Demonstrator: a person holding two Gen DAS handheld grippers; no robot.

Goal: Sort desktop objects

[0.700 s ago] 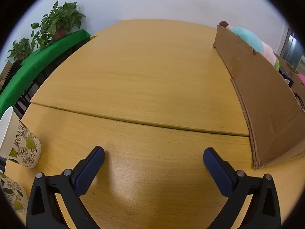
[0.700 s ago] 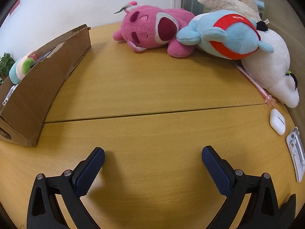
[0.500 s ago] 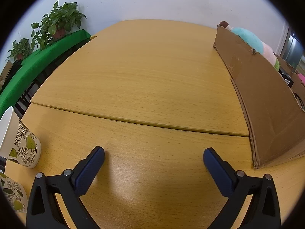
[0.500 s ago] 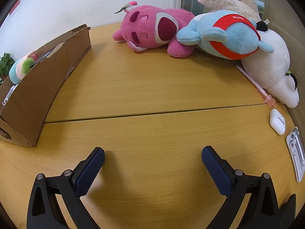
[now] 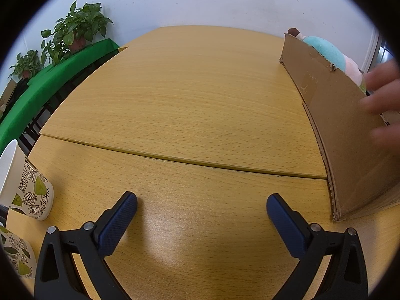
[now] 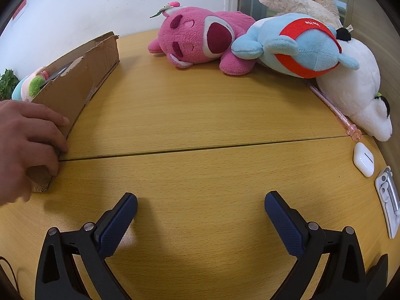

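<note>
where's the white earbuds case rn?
Right wrist view, far right of the table: the white earbuds case lies flat just below the tip of the pink pen, above the white clip-like bracket.

The left gripper (image 5: 202, 205) has two black plastic arms with round silver screws on them. Each arm ends in a dark blue pad (image 5: 117, 222) covered in tiny bumps. The right gripper (image 6: 201, 203) looks just the same, with blue bumpy pads (image 6: 283, 223) too. A bare hand (image 6: 23, 145) shows, with no sleeve in sight.
</note>
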